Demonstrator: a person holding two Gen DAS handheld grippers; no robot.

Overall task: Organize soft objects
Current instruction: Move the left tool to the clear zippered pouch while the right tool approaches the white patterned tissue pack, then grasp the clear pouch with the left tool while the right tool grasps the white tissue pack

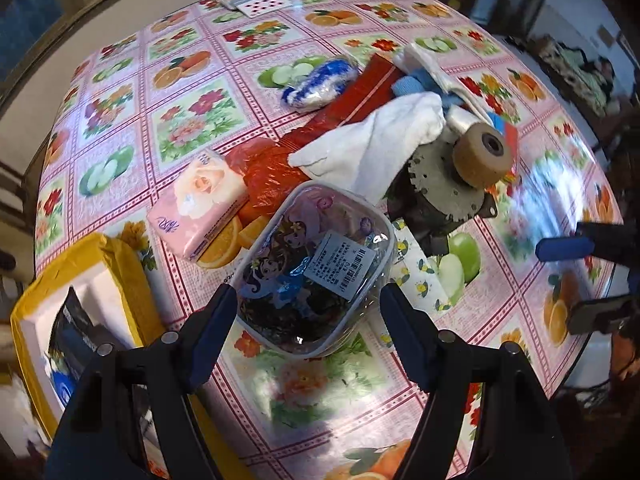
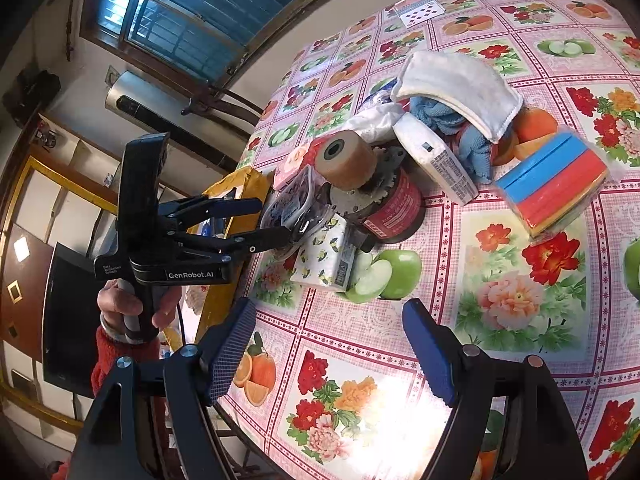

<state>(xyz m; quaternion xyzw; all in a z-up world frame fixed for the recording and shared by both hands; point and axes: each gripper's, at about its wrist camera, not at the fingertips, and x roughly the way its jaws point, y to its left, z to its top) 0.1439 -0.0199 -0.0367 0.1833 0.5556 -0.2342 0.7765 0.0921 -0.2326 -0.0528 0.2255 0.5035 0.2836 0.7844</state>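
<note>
Pouch (image 1: 310, 268), clear plastic with a cartoon print and a barcode label, lies near the bench's (image 1: 360, 400) left edge, between the pink tissue pack (image 1: 200, 208) and a lemon-print tissue pack (image 1: 416, 276). It sits closest to the yellow-taped foam box (image 1: 76, 276) hanging off the bench edge, which I judge to be the collecting bin, so taking the pouch first makes sense. Left gripper (image 1: 308, 300) straddles the pouch: jaws are spread wide, one fingertip at each side. The right wrist view shows the same gripper (image 2: 276, 220) with the lower finger against the pouch (image 2: 292, 204) and the upper finger apart from it, so nothing is clamped yet; contact only, no grasp. Behind the pouch the remaining soft items are heaped together: white cloth (image 1: 372, 148), blue cloth (image 2: 472, 148), a white towel (image 2: 456, 84) draped over it, a blue-and-white scrubber (image 1: 316, 84), red plastic bag (image 1: 272, 172), a wrapped white pack (image 2: 436, 160) and a striped sponge pack (image 2: 556, 188). They lean on a hard metal part with a tan roller (image 2: 348, 160), likely not for sorting. Right gripper (image 2: 328, 344) hangs over bare bench, released and empty, well apart from the heap. Playing cards (image 1: 260, 4) lie at the far edge.
</note>
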